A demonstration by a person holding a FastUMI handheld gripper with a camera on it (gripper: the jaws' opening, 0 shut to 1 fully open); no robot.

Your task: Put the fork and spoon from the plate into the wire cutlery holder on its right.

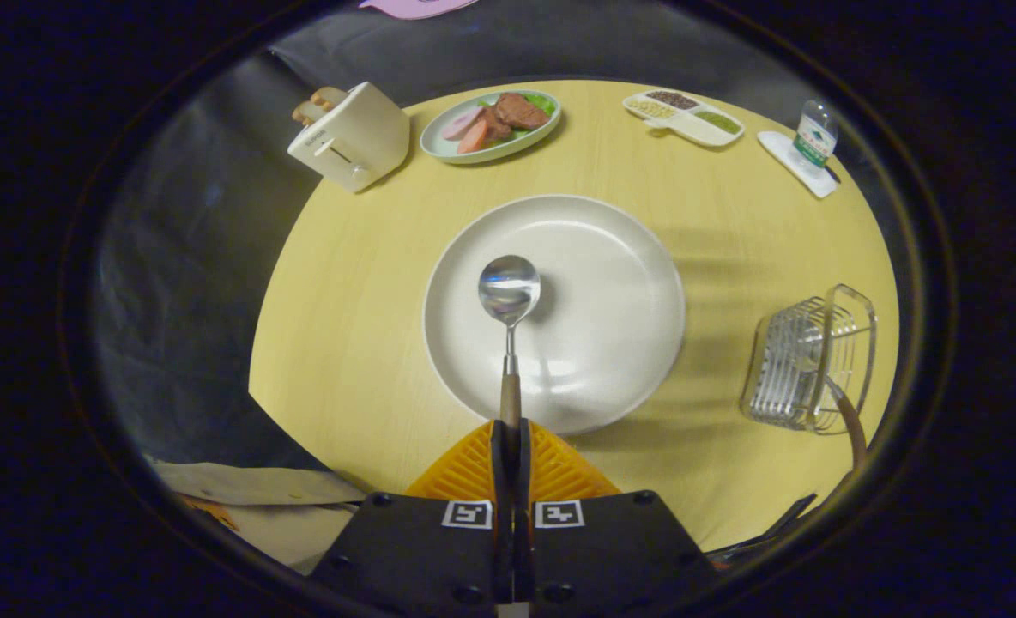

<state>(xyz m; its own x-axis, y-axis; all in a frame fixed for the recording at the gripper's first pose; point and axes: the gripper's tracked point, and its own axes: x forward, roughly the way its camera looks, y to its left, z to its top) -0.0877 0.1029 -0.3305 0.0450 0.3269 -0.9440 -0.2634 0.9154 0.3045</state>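
My gripper [511, 429] is shut on the wooden handle of a metal spoon [509, 296]. The spoon points straight ahead from the fingers, its bowl held over the left half of a large white plate [619, 283] on the round yellow table. The plate holds nothing else. To the plate's right stands the wire cutlery holder [808, 360], near the table's right edge. A wood-handled utensil [847, 421] leans out of the holder toward me; its head is hidden inside the wires.
Beyond the plate are a cream toaster [353, 137] with bread, a green plate of food [491, 124], a divided white tray [684, 116] of grains and a small bottle [814, 133] on a white coaster. Dark cloth surrounds the table; paper [250, 485] lies at my left.
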